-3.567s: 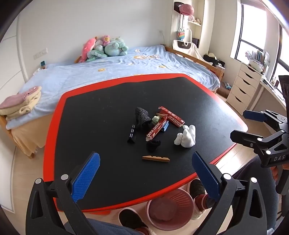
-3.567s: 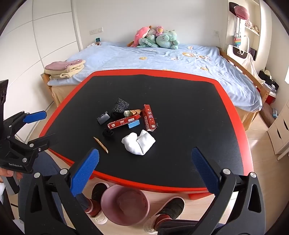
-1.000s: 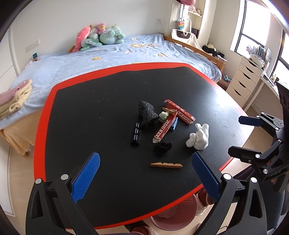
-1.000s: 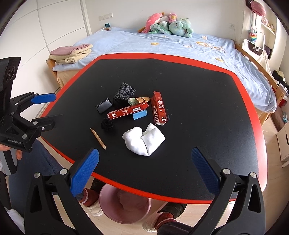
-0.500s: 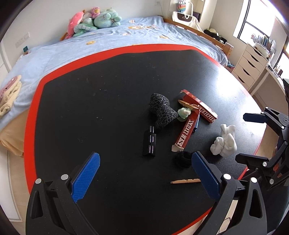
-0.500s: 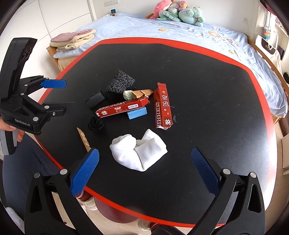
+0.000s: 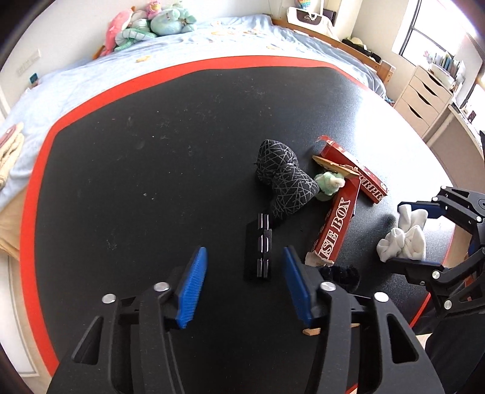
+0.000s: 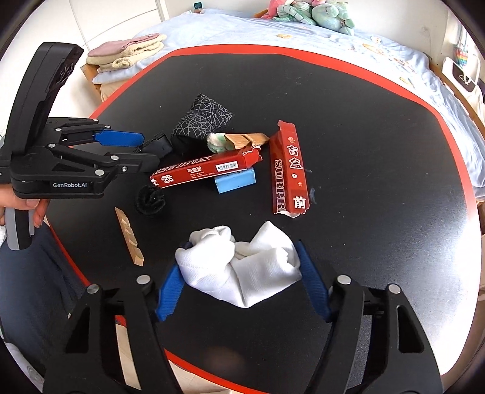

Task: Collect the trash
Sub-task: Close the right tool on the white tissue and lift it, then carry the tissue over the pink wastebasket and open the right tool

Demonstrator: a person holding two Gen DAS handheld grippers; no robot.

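A pile of items lies on the black table (image 7: 151,169). My left gripper (image 7: 244,272) is open, its blue pads either side of a small black box (image 7: 260,250), not touching it. My right gripper (image 8: 239,272) is open with its pads either side of a white crumpled cloth (image 8: 239,269), which also shows in the left wrist view (image 7: 401,239). Two red cartons (image 8: 288,169) (image 8: 206,169), a black patterned pouch (image 7: 283,177), a green wad (image 7: 329,181), a blue block (image 8: 235,181), a black scrunchie (image 8: 150,200) and a wooden strip (image 8: 128,236) lie around.
The table has a red rim (image 7: 33,194). A bed (image 7: 182,54) with plush toys (image 7: 145,21) stands behind it. White drawers (image 7: 424,97) stand at the right. Folded towels (image 8: 127,50) lie on the bed's corner.
Both grippers have moved down and forward to the table. The left one has narrowed around the black box. The right one has narrowed around the white cloth.
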